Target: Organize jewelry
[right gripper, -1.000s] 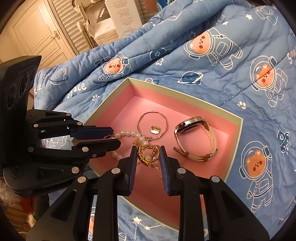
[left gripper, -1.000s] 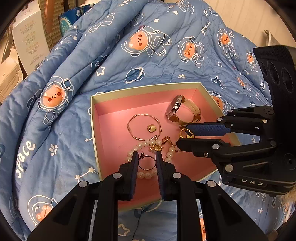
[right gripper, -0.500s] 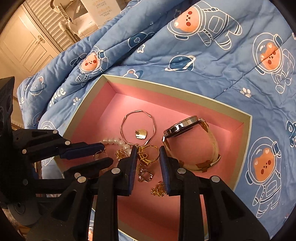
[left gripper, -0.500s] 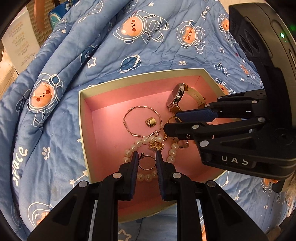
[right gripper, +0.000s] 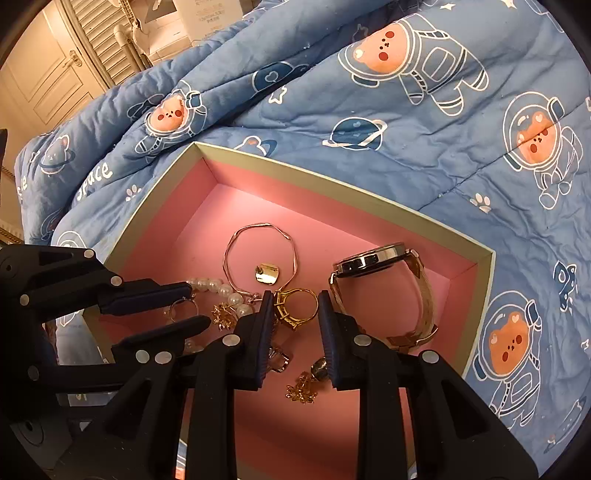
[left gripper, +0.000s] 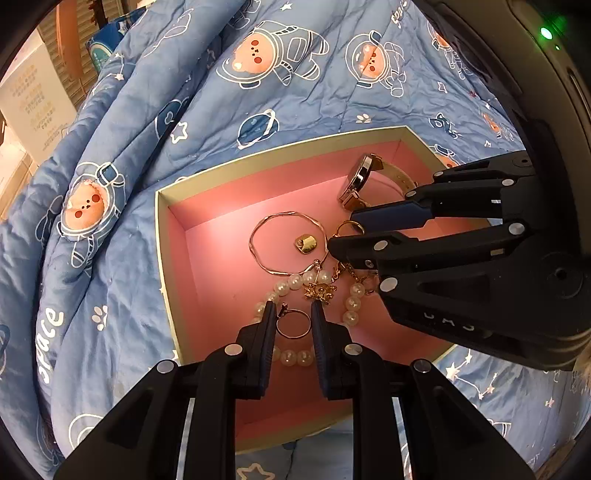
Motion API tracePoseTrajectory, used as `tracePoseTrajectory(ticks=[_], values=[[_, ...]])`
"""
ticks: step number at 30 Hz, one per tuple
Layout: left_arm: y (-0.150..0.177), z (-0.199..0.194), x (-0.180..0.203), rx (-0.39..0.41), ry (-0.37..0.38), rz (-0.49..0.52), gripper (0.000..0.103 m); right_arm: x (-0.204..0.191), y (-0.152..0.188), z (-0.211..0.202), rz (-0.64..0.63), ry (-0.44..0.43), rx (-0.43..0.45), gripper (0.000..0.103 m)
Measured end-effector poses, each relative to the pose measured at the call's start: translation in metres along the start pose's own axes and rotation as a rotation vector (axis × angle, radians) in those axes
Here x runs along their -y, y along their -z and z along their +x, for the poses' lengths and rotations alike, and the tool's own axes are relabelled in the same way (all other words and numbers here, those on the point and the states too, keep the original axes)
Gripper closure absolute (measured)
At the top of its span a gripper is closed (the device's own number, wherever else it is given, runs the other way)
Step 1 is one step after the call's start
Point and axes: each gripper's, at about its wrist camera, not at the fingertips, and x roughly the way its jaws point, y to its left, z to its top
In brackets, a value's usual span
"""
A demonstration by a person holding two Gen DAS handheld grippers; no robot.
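A pink-lined box (left gripper: 221, 266) (right gripper: 369, 221) on a blue quilt holds jewelry: a gold bangle (left gripper: 288, 243) (right gripper: 260, 254), a small gold stud (left gripper: 306, 244) (right gripper: 268, 274), a pearl bracelet (left gripper: 295, 282) (right gripper: 214, 286), a watch (left gripper: 364, 181) (right gripper: 384, 280). My left gripper (left gripper: 293, 317) is open, its jaws either side of a thin hoop earring (left gripper: 293, 324) (right gripper: 181, 308). My right gripper (right gripper: 293, 308) (left gripper: 341, 232) is open around a gold ring (right gripper: 295, 306) (left gripper: 349, 226).
Gold flower charms (right gripper: 301, 391) (left gripper: 319, 291) and a silver ring (right gripper: 279, 360) lie on the box floor near my right fingers. The quilt (left gripper: 258, 92) rises in folds behind the box. Cardboard boxes (right gripper: 199, 22) and a door (right gripper: 48, 74) stand beyond.
The right gripper has moved forward and down toward the gold ring, now framing it. The left gripper has kept its place around the hoop earring. Both views have closed in on the box.
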Motion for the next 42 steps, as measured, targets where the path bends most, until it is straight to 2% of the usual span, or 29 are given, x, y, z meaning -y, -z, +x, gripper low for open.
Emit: tracePoseTrajectory(ticks=[5, 9, 10, 12, 15, 19, 21, 25, 26, 27, 28, 34, 38, 41, 42], values=[[0.000, -0.001, 0.001, -0.002, -0.009, 0.009, 0.083, -0.004, -0.001, 0.001, -0.009, 0.010, -0.001, 0.078], [0.001, -0.004, 0.002, 0.016, -0.015, 0.004, 0.070, -0.005, -0.001, 0.001, 0.001, -0.001, 0.003, 0.075], [0.002, -0.005, 0.002, 0.020, -0.013, 0.004, 0.068, -0.005, -0.001, 0.000, 0.002, -0.006, 0.005, 0.073], [0.002, -0.008, 0.002, 0.028, -0.013, 0.010, 0.064, -0.006, -0.001, -0.002, 0.001, -0.007, 0.013, 0.059], [0.004, -0.013, 0.003, 0.045, -0.023, 0.020, 0.055, -0.008, -0.001, -0.007, 0.002, -0.013, 0.029, 0.057], [0.009, -0.019, 0.003, 0.063, -0.024, 0.019, 0.050, -0.009, -0.002, -0.013, 0.008, -0.025, 0.050, 0.054], [0.010, -0.023, 0.002, 0.075, -0.030, 0.017, 0.044, -0.010, -0.002, -0.017, 0.008, -0.026, 0.062, 0.048], [0.012, -0.029, 0.001, 0.093, -0.035, 0.009, 0.040, -0.013, 0.000, -0.024, 0.002, -0.016, 0.090, 0.044], [0.012, -0.031, 0.002, 0.098, -0.037, 0.008, 0.038, -0.013, 0.001, -0.026, 0.001, -0.014, 0.099, 0.039], [0.013, -0.033, 0.002, 0.104, -0.042, 0.009, 0.035, -0.014, 0.002, -0.029, 0.002, -0.012, 0.114, 0.033], [0.013, -0.035, 0.003, 0.111, -0.049, 0.011, 0.034, -0.013, 0.004, -0.033, 0.004, -0.009, 0.130, 0.031], [0.022, -0.053, 0.006, 0.181, -0.105, 0.011, 0.022, -0.004, 0.011, -0.054, 0.036, 0.085, 0.227, 0.026], [0.037, -0.068, 0.006, 0.248, -0.150, -0.048, 0.016, 0.008, 0.025, -0.075, 0.109, 0.137, 0.309, 0.025], [0.049, -0.082, 0.009, 0.307, -0.170, -0.102, 0.015, 0.010, 0.038, -0.093, 0.157, 0.191, 0.392, 0.016], [0.053, -0.088, 0.011, 0.334, -0.179, -0.121, 0.014, 0.008, 0.045, -0.101, 0.162, 0.212, 0.428, 0.016]])
